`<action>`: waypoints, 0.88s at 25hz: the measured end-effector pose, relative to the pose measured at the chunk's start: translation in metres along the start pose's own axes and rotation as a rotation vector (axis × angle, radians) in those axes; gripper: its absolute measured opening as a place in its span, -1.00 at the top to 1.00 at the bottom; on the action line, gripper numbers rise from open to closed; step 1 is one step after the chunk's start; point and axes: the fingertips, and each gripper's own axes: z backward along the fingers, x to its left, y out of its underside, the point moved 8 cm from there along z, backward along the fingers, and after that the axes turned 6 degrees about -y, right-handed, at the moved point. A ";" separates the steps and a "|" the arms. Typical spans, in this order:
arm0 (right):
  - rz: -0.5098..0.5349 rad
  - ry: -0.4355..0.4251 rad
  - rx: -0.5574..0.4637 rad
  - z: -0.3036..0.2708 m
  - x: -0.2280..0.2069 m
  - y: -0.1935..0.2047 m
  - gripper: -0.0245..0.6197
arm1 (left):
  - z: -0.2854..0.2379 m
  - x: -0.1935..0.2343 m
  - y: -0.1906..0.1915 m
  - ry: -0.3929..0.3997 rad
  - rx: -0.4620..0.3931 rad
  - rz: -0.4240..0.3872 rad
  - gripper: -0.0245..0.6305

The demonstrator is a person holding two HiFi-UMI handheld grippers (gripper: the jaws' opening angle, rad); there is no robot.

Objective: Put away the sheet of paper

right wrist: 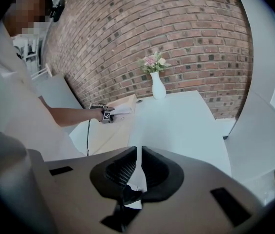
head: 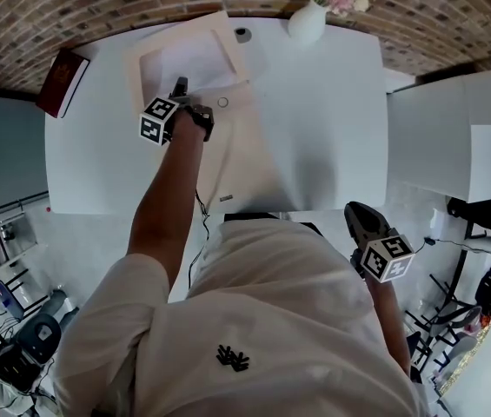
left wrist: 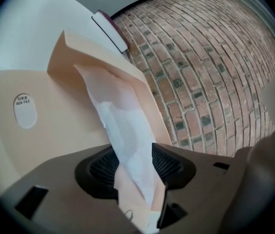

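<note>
A beige box file [head: 247, 155] lies open on the white table [head: 332, 129], its flap [head: 141, 76] raised toward the brick wall. The white sheet of paper [head: 189, 59] rests inside that flap. My left gripper [head: 179, 86] reaches onto the file at the flap's near edge. In the left gripper view the sheet [left wrist: 122, 126] and the beige flap [left wrist: 79, 52] run down between the left gripper's [left wrist: 133, 165] pads, which stand apart and open. My right gripper [head: 355, 213] hangs off the table's near right edge; in its own view the right gripper [right wrist: 138, 155] is shut and holds nothing.
A dark red book [head: 61, 82] lies at the table's far left corner. A white vase of flowers [head: 308, 20] stands at the far edge, with a small dark round object [head: 242, 35] beside it. White cabinets [head: 454, 137] flank the right side. A cable trails from my left arm.
</note>
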 end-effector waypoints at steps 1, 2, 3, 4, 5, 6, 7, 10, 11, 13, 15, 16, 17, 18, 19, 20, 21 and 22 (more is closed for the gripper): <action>0.000 0.001 -0.006 0.001 -0.001 0.001 0.76 | 0.001 0.000 0.000 -0.015 0.003 0.003 0.28; 0.000 0.000 -0.011 0.002 -0.001 0.002 0.76 | 0.001 0.000 0.000 -0.030 0.004 0.014 0.26; 0.000 -0.002 -0.016 0.003 -0.001 0.002 0.76 | 0.002 -0.001 0.000 -0.043 0.004 0.029 0.25; -0.001 -0.006 -0.020 0.004 -0.002 0.003 0.76 | 0.002 -0.002 0.000 -0.053 0.004 0.043 0.22; -0.001 -0.012 -0.024 0.005 -0.002 0.004 0.76 | 0.003 -0.004 0.000 -0.063 0.004 0.053 0.18; -0.002 -0.019 -0.026 0.006 -0.003 0.006 0.76 | 0.003 -0.006 0.000 -0.074 0.004 0.057 0.14; -0.003 -0.026 -0.029 0.007 -0.003 0.007 0.76 | 0.003 -0.008 0.000 -0.085 0.003 0.059 0.12; -0.010 -0.030 -0.049 0.012 -0.007 0.012 0.76 | 0.006 -0.016 0.000 -0.118 0.002 0.053 0.10; -0.014 -0.032 -0.055 0.015 -0.009 0.014 0.76 | 0.009 -0.018 0.001 -0.129 0.002 0.045 0.09; -0.020 -0.038 -0.066 0.020 -0.013 0.019 0.76 | 0.014 -0.021 0.004 -0.156 0.002 0.027 0.08; -0.026 -0.044 -0.082 0.026 -0.017 0.022 0.76 | 0.020 -0.022 0.007 -0.188 0.006 0.016 0.07; -0.028 -0.048 -0.091 0.029 -0.019 0.024 0.76 | 0.022 -0.021 0.008 -0.205 0.009 0.013 0.07; -0.030 -0.052 -0.099 0.032 -0.020 0.025 0.76 | 0.025 -0.020 0.009 -0.220 0.013 0.010 0.07; -0.031 -0.056 -0.108 0.035 -0.021 0.026 0.76 | 0.029 -0.020 0.009 -0.232 0.015 0.007 0.07; -0.033 -0.059 -0.116 0.038 -0.023 0.028 0.76 | 0.033 -0.020 0.010 -0.238 0.014 0.003 0.06; -0.034 -0.062 -0.123 0.041 -0.025 0.029 0.76 | 0.037 -0.021 0.012 -0.239 0.010 -0.003 0.06; -0.035 -0.064 -0.130 0.044 -0.028 0.031 0.76 | 0.041 -0.023 0.013 -0.238 0.006 -0.010 0.06; -0.035 -0.067 -0.136 0.047 -0.030 0.034 0.76 | 0.045 -0.025 0.016 -0.234 0.001 -0.015 0.06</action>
